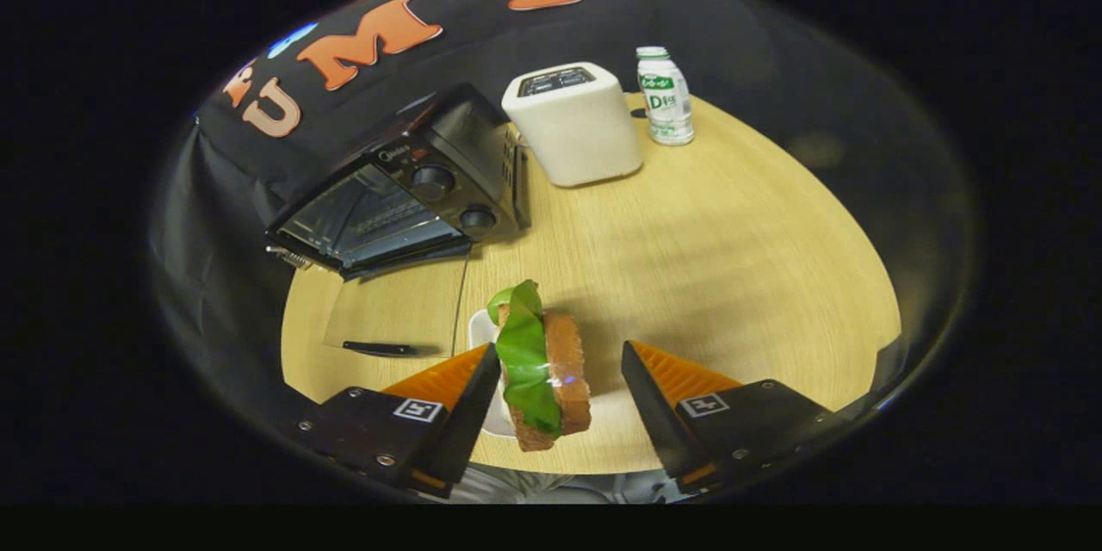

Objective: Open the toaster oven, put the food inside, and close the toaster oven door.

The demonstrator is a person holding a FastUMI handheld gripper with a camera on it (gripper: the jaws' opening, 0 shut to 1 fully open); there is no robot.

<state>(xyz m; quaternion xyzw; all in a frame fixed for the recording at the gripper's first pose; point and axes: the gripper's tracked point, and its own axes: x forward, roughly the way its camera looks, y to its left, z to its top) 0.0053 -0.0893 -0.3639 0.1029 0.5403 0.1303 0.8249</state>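
Now sandwich (544,370) between parted jaws.

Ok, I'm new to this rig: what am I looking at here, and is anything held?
This picture comes from a camera riding on a hand-held gripper, looking forward along its two fingers. Between them a sandwich stands on edge over a white dish. One finger is at its lettuce side and the other stands clear of the bread, so nothing is clamped yet. Beyond, on the round wooden table, the oven has its glass door folded down open. Further back are a white toaster and a bottle.
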